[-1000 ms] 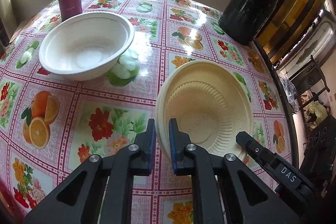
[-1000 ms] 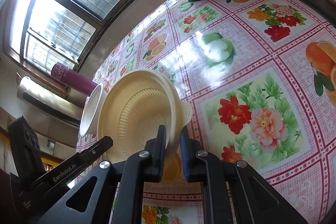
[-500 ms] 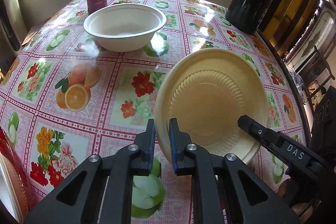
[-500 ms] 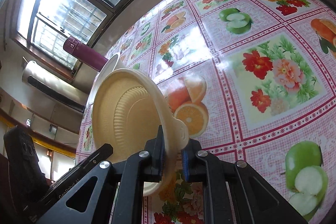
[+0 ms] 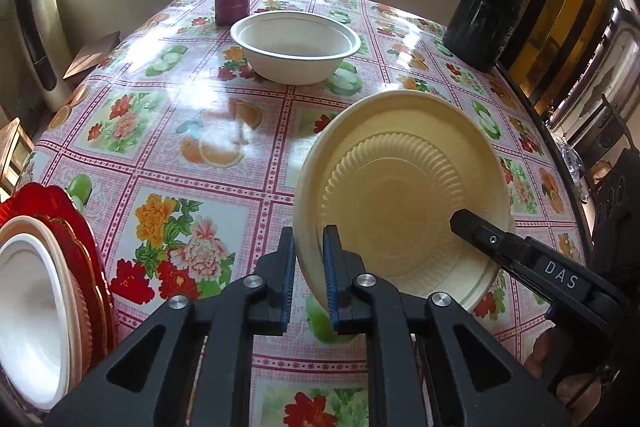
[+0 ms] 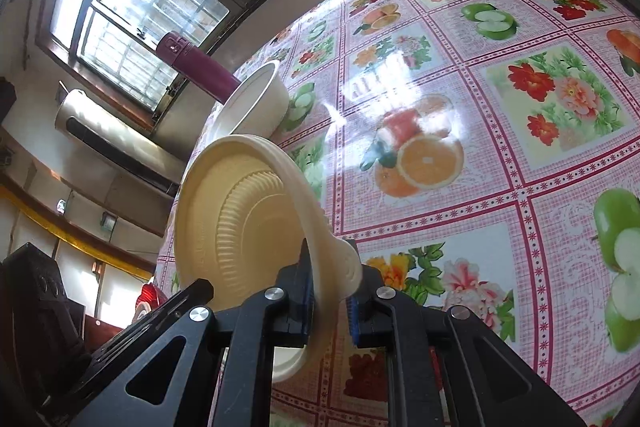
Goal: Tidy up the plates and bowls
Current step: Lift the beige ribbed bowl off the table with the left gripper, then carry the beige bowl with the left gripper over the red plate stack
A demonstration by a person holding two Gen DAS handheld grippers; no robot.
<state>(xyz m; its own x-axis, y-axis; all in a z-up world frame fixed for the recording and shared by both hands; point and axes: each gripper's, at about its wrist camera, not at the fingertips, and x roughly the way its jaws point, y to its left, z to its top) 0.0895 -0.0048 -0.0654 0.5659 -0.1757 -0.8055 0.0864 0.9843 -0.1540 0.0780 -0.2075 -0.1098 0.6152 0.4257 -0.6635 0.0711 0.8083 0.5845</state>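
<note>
We find the cream plate (image 5: 404, 195) carried tilted above the tabletop (image 5: 188, 131), held by both tools at once: the left gripper (image 5: 309, 267) has its jaws clamped on the near rim, and the right gripper (image 6: 328, 291) has its jaws clamped on the opposite rim at a small tab. The stack of red and white plates (image 5: 52, 267) sits at the tabletop's near left edge; the white bowl (image 5: 295, 45) stands well apart, toward the window. We judge the step to be carrying the plate to that stack. We recommend levelling it before lowering, keeping both grips matched so the thin rim does not buckle, and releasing only once it rests centred on the stack
</note>
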